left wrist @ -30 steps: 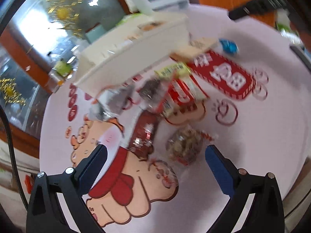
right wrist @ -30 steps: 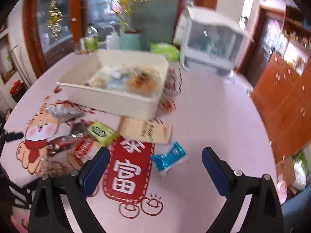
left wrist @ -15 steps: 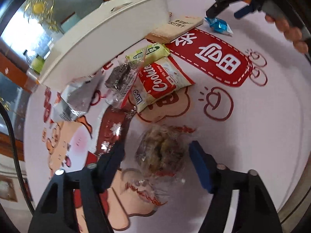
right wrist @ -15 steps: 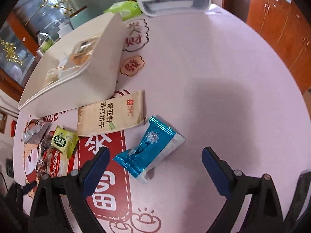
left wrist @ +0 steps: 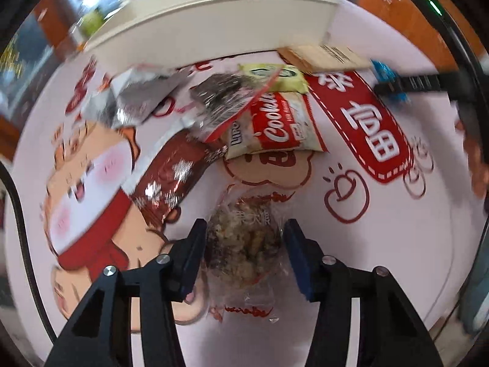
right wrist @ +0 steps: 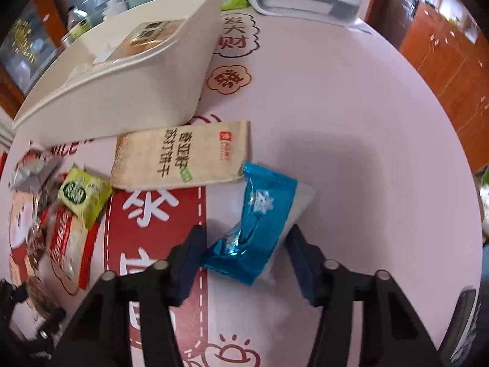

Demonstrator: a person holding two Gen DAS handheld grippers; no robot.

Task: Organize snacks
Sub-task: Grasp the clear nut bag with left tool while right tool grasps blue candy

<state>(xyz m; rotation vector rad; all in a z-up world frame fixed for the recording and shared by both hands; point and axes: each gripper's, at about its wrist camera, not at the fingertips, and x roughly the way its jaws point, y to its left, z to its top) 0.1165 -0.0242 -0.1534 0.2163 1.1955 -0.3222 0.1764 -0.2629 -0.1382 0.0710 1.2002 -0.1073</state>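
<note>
Left wrist view has the left gripper (left wrist: 244,244) pointing steeply down at the table (left wrist: 382,260), and its jaws have just been closing in. Between them sits a clear packet of brown crunchy bits (left wrist: 244,238). The left pad looks right up against the wrapper and the right pad is at its edge, but I honestly can't tell whether they're actually squeezing it. The packet lies flat on the pink cloth, bottom centre of the frame. Above it there's a dark red foil pack (left wrist: 171,180), a red Cookie pack (left wrist: 275,125) and a crumpled silver wrapper (left wrist: 137,98), all in a loose pile below the white bin (left wrist: 214,27) along the top.

Right wrist view, same deal: the right gripper (right wrist: 246,247) is tipped steeply downward, jaws have just been closing, with a blue foil snack (right wrist: 259,226) lying diagonally between them, lower centre. The left pad touches its crimped end, the right pad sits at its pale edge; whether they're pinching it yet, can't say. A tan cracker packet (right wrist: 183,156) lies just above it, touching at the corner, and a small green packet (right wrist: 82,195) sits at mid left.
</note>
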